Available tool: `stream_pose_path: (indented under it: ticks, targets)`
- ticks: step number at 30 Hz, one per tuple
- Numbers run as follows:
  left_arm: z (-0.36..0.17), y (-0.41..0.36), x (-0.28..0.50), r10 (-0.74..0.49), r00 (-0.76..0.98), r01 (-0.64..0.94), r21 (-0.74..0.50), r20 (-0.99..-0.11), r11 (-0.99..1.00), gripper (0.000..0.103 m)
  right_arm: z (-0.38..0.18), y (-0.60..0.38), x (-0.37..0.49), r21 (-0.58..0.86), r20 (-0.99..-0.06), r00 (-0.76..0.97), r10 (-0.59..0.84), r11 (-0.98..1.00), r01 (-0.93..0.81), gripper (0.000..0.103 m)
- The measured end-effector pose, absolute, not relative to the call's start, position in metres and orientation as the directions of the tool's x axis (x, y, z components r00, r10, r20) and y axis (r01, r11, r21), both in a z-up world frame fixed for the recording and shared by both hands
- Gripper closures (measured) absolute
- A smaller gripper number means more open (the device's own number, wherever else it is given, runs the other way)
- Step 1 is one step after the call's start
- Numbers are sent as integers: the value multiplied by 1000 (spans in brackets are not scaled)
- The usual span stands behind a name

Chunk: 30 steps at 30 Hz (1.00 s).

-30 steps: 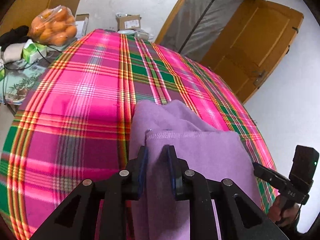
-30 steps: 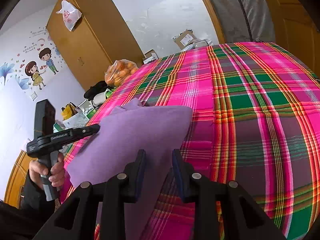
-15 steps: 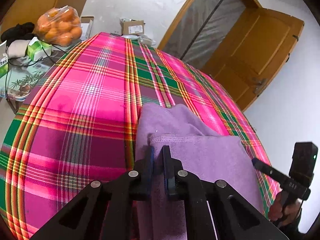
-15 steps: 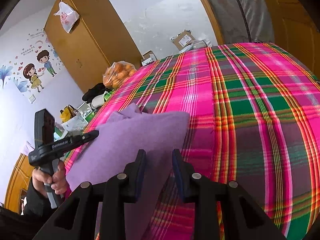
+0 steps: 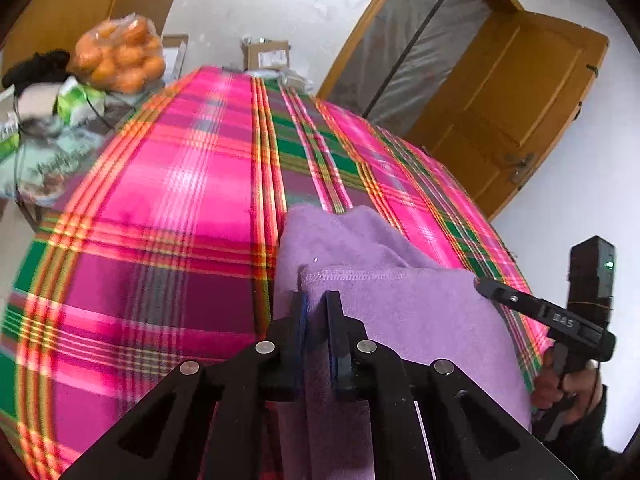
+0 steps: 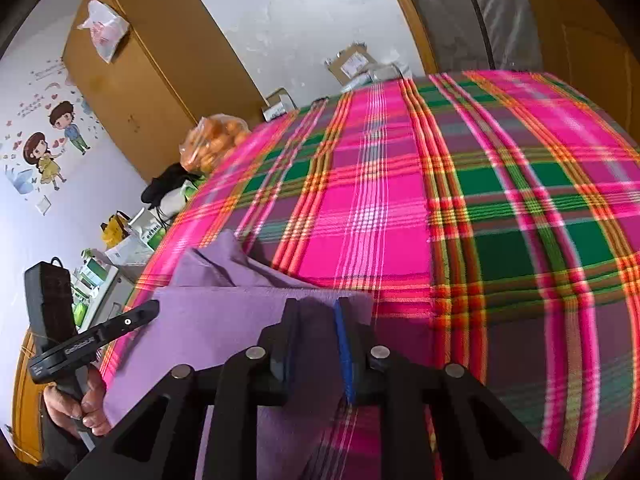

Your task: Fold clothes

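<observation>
**Both grippers at the near edge of a purple garment**

Left wrist view: the left gripper (image 5: 316, 312) has its jaws nearly together, pinching the stitched hem of the purple garment (image 5: 400, 292), which lies partly folded at the near side of the plaid bed (image 5: 160, 208). The right gripper (image 5: 484, 286) reaches in from the side. The hold looks thin, right at the hem, so a quick lift could pull the soft fabric free, or catch only the top layer and let the lower fold sag. On the right gripper's body, pale letters read roughly "DAS"; the rest is too small. A bag of oranges (image 5: 118, 54) sits beyond the bed, and a box (image 5: 266, 54) there bears an unreadable label.

Right wrist view: the right gripper (image 6: 316, 312) is spread, its jaws straddling the garment's (image 6: 224, 324) corner without closing on it. Judged from here, if it shuts short of the edge it may grab the bedcover as well, dragging the plaid cloth (image 6: 480, 200) with the fold. The left gripper (image 6: 150, 308) carries white lettering, not legible. A cartoon couple sticker (image 6: 52, 140) marks the wall; its small writing cannot be read.
</observation>
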State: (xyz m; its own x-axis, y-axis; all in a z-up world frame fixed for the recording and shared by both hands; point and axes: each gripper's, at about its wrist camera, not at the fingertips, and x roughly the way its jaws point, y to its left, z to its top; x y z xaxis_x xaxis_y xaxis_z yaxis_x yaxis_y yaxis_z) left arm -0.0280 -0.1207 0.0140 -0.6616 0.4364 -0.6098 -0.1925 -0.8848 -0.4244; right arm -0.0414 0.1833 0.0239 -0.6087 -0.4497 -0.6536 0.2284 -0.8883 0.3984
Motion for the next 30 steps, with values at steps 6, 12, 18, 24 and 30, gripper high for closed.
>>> stream_pose_path:
  ticks: [6,12,18,24,30]
  targets:
    - [42,-118,-2,408,-723,-223,-371,-557,-901,94,33,176,-15,364,-630,-620,-467,-883,295,84]
    - [29,-99,15,443,-682,-300,-330,-582,-895,94,32,166,-7,318,-639,-620,-456,-890,327,84]
    - [19,-101,19,422,-680,-276,-323,-600,-905,94,36,158,1,278,-639,-631,-440,-897,343,84]
    - [24,-99,36,401,-699,-279,-291,-592,-915,94,44,145,26,223,-632,-643,-433,-896,384,84]
    - [24,-93,42,376,-706,-265,-269,-600,-926,94,41,138,45,172,-637,-650,-415,-898,405,84]
